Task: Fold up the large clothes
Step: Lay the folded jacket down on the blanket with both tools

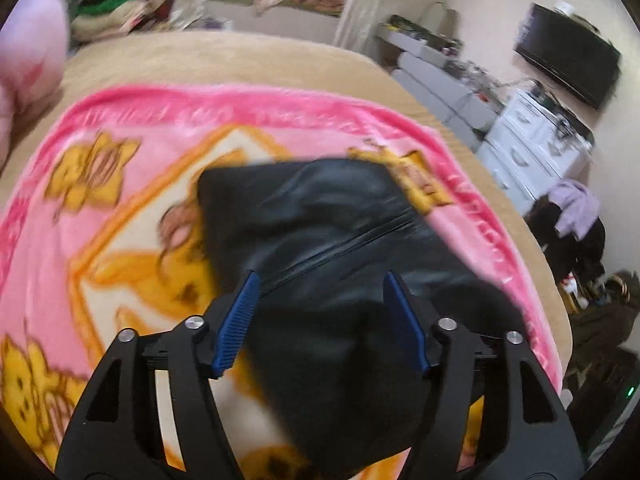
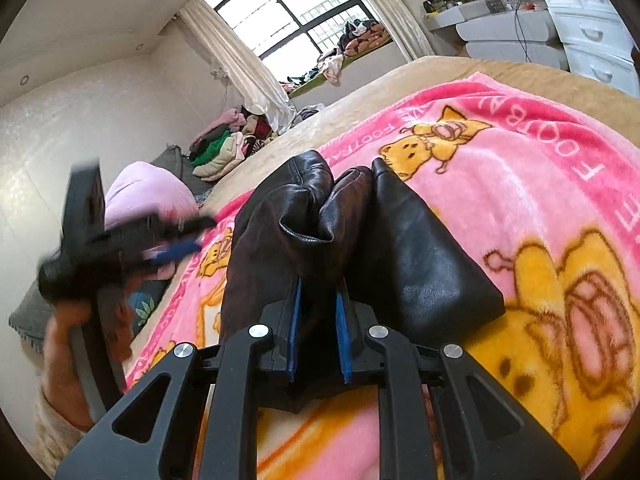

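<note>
The black leather garment point(image 1: 320, 240) w/ a zip seam lies on the pink plush blanket printed w/ yellow cartoon bears point(image 1: 120, 184), roughly mid-blanket and partly folded. In the right wrist view the same garment point(image 2: 416, 264) is bunched: one flat folded slab on the blanket, plus a rumpled fold w/ an open cuff-like edge raised up beside it.

Right gripper point(image 2: 319, 328): jaws narrow, blue ribbed pads point(image 2: 295, 332) pressed on a pinch of the leather between them, so it holds the garment's near edge, lifted off the blanket.

Left gripper point(image 1: 320, 320): jaws wide apart, blue pads point(image 1: 236, 324) either side of the garment's near end, nothing clamped. Leather shows in the gap, but can't tell if the pads touch it; view is motion-blurred. From the right wrist view the left gripper point(image 2: 132, 240) appears blurred, held in a bare hand point(image 2: 80, 332), off the blanket's left edge and well apart from the garment.

Blanket sits on a tan bedspread point(image 1: 224, 56) that shows past its far and right edges. Past the blanket's left corner: pale pink pillow point(image 2: 148, 192). Beyond the bed's far side: pile of clothes, green and pink point(image 2: 220, 140), cream curtain point(image 2: 240, 64), barred window point(image 2: 296, 8) w/ more clothes on the sill. Right of the blanket, off the bed: white drawer unit point(image 1: 532, 140), grey shelf units point(image 1: 436, 76), black wall-mounted TV point(image 1: 568, 56), lilac garment on a dark heap point(image 1: 572, 208).
</note>
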Tool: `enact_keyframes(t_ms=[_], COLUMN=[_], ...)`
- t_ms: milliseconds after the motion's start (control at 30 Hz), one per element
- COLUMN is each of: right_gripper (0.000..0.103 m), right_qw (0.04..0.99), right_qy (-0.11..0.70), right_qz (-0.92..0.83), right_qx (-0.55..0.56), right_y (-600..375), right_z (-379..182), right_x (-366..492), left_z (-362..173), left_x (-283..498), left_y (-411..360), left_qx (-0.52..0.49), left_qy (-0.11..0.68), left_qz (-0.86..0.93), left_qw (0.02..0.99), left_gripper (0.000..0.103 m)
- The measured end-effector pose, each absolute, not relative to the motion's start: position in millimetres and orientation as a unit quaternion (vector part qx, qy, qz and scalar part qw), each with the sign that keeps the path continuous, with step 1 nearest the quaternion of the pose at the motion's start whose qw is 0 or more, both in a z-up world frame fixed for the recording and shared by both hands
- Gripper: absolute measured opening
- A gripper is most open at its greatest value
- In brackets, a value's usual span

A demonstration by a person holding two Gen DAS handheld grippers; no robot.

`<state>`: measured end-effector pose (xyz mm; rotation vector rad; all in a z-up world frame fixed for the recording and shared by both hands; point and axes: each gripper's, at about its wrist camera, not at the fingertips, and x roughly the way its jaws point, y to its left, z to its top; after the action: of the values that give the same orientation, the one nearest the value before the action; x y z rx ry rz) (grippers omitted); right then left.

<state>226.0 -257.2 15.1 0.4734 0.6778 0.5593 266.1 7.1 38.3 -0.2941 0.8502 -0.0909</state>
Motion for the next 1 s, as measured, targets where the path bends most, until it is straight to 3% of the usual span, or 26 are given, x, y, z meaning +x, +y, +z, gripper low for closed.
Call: enact_keyframes(t_ms=[167,300,367,433,500,600,900,967,1000], right_gripper=[0.016,0.023,0.035,0.061,0.063,0.088,0.086,0.069,0.051], right_qw=[0.876,0.877,0.878,0.875,0.872,0.859,0.855,0.863,0.867], right_qy=[0.329,0.334,0.337,0.344,0.348,0.366,0.372,0.369,0.368], right_qz=[0.267,0.263,0.258,0.259,0.259,0.279,0.287,0.278,0.279], right_qx=[0.230,0.223,0.219,0.222,0.226,0.224,0.218,0.204,0.186], right_y=[-257,-257,-259,-262,-266,-263,-225,-217,-212], right_z=[14,13,12,11,11,14,27,30,32], right_x=[228,231,233,236,241,254,300,309,313], left_z=[-6,-10,-9,-10,-12,-12,-12,-11,-11], left_x=[263,262,262,262,261,259,256,256,256], left_y=[26,15,14,15,17,17,16,16,17], left_qx=[-0.219,-0.202,-0.202,-0.201,-0.201,-0.202,-0.195,-0.196,-0.196], left_qy=[0.453,0.454,0.455,0.457,0.457,0.456,0.455,0.456,0.456], left_qz=[-0.090,-0.091,-0.089,-0.087,-0.086,-0.085,-0.084,-0.086,-0.086], left_qw=[0.859,0.863,0.863,0.862,0.862,0.863,0.865,0.864,0.864], left_gripper=[0.068,0.072,0.072,0.072,0.072,0.072,0.072,0.072,0.072])
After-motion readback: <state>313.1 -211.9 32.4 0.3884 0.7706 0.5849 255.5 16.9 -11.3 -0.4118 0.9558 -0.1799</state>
